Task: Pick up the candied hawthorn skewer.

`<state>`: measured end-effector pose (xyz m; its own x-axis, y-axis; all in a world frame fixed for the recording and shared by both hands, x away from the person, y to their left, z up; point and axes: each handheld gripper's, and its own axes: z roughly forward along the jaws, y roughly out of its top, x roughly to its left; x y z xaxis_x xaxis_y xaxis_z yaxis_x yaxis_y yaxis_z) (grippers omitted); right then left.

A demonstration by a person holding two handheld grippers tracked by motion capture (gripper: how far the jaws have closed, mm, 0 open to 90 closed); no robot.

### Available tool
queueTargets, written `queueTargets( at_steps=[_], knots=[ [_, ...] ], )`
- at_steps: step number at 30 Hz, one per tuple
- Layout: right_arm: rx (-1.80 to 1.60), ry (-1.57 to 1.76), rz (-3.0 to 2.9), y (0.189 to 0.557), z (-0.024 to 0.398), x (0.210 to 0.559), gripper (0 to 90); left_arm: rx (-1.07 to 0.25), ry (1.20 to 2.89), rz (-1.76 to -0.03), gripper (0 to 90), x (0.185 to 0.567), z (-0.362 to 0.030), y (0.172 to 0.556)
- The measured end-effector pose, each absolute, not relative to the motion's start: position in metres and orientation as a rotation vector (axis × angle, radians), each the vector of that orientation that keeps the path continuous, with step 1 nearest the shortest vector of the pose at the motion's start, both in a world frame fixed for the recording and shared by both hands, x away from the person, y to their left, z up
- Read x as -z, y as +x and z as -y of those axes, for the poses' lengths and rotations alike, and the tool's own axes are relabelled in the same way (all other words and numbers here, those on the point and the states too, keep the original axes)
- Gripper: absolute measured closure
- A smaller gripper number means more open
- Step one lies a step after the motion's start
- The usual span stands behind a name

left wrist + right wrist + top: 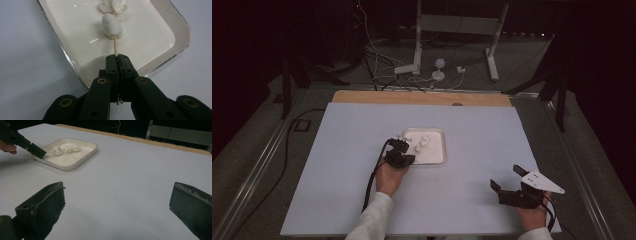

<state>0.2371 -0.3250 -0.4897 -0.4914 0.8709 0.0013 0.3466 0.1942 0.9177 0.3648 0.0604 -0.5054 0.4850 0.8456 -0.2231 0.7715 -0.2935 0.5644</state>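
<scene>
A white rimmed tray [436,156] sits mid-table. In the left gripper view my left gripper [117,58] is shut on the near end of a thin wooden skewer [115,46] that runs out over the tray [75,30]. A white marshmallow [112,26] is threaded on it, and a further white lump [112,5] sits at its far end. From above, the left gripper [403,143] is at the tray's left edge, beside the marshmallows [423,142]. My right gripper [506,177] rests open near the front right, with nothing between its jaws [118,192]. It looks towards the tray [75,165] and the left gripper [37,151].
The pale board [472,150] covers the table, with a wooden strip [422,97] showing along its back edge. Beyond it, on the floor, are cables and white stand legs [417,65]. A dark cable [372,185] trails from the left gripper towards the front edge.
</scene>
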Motion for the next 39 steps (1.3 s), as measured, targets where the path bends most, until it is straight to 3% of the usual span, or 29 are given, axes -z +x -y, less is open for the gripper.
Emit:
queueTargets(
  at_steps=[39],
  knots=[
    [-1.299, 1.14, -1.936, 0.239, 0.323, 0.488, 0.2, -0.316, 1.874, -1.175, 90.0, 0.478, -0.117, 0.316]
  ],
)
